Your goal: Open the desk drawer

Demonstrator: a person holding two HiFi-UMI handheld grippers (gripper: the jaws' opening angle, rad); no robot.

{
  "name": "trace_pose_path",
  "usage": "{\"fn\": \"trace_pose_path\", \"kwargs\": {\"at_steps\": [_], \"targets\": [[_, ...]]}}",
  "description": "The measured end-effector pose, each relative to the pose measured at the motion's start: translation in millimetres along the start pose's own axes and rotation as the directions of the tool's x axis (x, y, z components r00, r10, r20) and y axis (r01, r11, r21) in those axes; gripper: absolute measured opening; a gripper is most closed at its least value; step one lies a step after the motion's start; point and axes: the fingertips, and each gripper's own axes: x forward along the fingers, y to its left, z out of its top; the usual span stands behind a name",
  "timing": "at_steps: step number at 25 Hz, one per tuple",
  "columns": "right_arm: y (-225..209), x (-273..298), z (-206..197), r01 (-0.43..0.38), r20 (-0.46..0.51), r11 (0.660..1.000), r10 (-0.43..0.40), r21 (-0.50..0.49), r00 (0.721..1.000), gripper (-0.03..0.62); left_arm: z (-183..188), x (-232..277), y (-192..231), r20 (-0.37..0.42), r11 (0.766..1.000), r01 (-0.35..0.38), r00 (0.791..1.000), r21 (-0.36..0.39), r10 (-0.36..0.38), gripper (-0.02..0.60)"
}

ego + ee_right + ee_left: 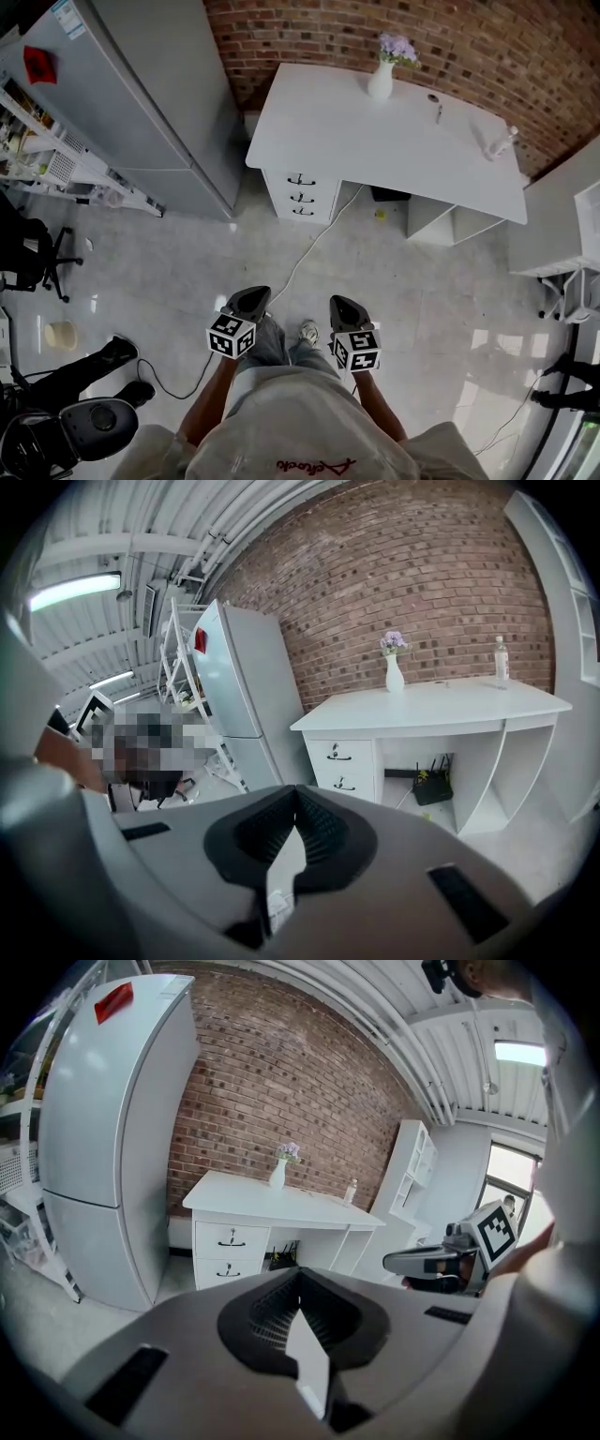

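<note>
1. Both my tools hang low in front of me. The left gripper [251,298] and the right gripper [343,305] are side by side, each clenched on nothing with its jaws tip to tip. They point ahead and somewhat down toward the desk [375,131].
2. Beyond them is floor [441,281], with a white cable [314,246] running from near my feet to under the desk. I judge it something to step over, not on.
3. Farther on, the drawers [302,195] are stacked under the desk's left end. There are three white fronts, each with a dark handle, and all are shut flush. They are well apart from both grippers. The fridge [159,103] stands just left of them.
4. Farthest off, the desk backs onto the brick wall [487,37], with a vase [381,80] at its far edge, clear of the drawers.
5. I judge this to be the approach, with nothing yet reached and the drawer not opened. The next move calls for closing the gap and lowering one gripper to a handle. Then I would part its jaws, close them on the handle and pull straight toward me. With the fridge crowding the left side, the right gripper likely has more room.
</note>
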Motion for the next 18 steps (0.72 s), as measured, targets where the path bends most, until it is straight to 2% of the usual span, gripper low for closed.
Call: {"fn": "trace_pose_path", "kwargs": {"at_steps": [8, 13, 18], "targets": [[6, 18, -2, -0.022, -0.038, 1.0, 0.022, -0.014, 0.999, 0.017, 1, 12, 14, 0.007, 0.999, 0.004, 1.0, -0.036, -0.004, 0.012], [4, 41, 11, -0.02, -0.034, 0.999, 0.02, -0.026, 0.999, 0.017, 5, 27, 28, 0.007, 0.999, 0.023, 1.0, -0.045, -0.023, 0.012], [-2, 65, 29, -0.008, -0.025, 0.999, 0.007, -0.034, 1.0, 0.017, 26, 42, 50, 0.03, 0.999, 0.037, 0.999, -0.034, -0.036, 0.012]]}}
